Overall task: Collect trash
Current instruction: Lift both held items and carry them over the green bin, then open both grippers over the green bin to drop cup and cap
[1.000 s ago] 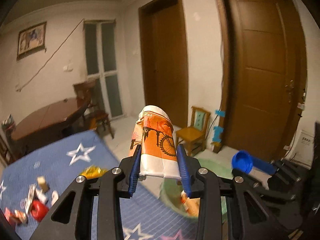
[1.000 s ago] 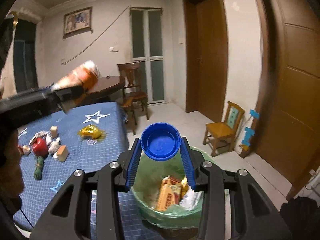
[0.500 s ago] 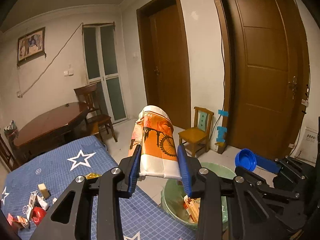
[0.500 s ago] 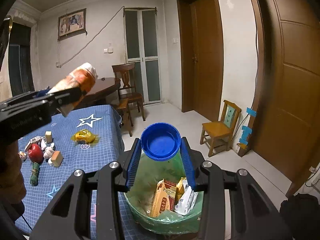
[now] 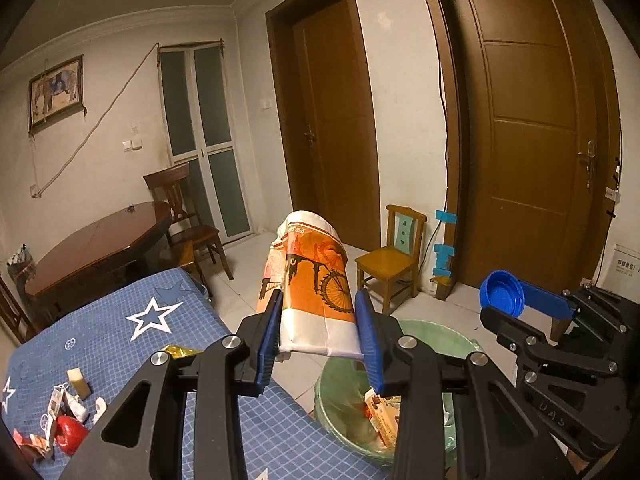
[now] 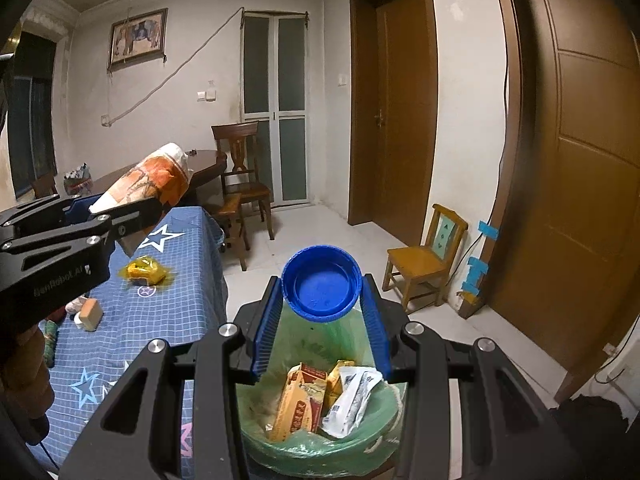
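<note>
Left gripper clamps 1 orange packet; right gripper clamps 1 blue cap above 1 bin.

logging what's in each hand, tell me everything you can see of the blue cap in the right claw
The blue cap is a round, shallow plastic lid with a ribbed outer rim, its hollow underside facing the camera. It is pinched edge-on between the right claw's blue pads, held above the green-lined trash bin, touching nothing else.

bin: on the floor, just beside the bed's edge
cartons: inside the bin
small chair: behind the bin
</note>
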`<state>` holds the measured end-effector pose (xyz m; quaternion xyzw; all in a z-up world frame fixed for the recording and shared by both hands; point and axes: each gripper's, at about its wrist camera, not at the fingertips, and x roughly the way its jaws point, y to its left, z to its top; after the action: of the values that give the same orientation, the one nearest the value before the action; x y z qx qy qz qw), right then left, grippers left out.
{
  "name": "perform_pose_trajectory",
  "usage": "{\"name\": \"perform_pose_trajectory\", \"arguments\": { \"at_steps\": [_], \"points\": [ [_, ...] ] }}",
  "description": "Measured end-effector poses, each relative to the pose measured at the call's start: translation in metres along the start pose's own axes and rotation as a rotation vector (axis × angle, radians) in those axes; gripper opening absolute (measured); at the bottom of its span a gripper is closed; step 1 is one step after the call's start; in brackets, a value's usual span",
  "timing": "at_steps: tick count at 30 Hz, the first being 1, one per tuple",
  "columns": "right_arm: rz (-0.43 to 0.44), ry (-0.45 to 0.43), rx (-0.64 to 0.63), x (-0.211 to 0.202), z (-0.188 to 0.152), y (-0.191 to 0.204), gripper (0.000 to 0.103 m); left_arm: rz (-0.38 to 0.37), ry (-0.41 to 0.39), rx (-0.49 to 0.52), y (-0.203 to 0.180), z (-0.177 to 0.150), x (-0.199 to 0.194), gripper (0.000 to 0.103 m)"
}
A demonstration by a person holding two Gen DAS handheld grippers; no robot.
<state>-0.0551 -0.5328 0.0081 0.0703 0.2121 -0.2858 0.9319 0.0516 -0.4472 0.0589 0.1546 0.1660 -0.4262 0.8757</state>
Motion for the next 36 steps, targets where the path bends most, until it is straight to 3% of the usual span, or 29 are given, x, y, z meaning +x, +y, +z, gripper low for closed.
{"name": "perform_pose_trajectory", "arguments": {
  "at_steps": [17, 29, 36],
  "points": [
    [-0.013, 0.032, -0.019, 0.012, 0.004, 0.0, 0.038, -0.022, 0.031, 0.003, 0.008, -0.005, 0.025, 0.038],
    [-0.022, 0.159, 0.027, 0.051, -0.007, -0.016, 0.038, -0.211, 0.191, 0.013, 0.015, -0.036, 0.091, 0.038],
    [-0.036, 0.209, 0.03, 0.067, -0.02, -0.021, 0.038, -0.274, 0.246, 0.02, 0.009, -0.055, 0.122, 0.038]
  ]
}}
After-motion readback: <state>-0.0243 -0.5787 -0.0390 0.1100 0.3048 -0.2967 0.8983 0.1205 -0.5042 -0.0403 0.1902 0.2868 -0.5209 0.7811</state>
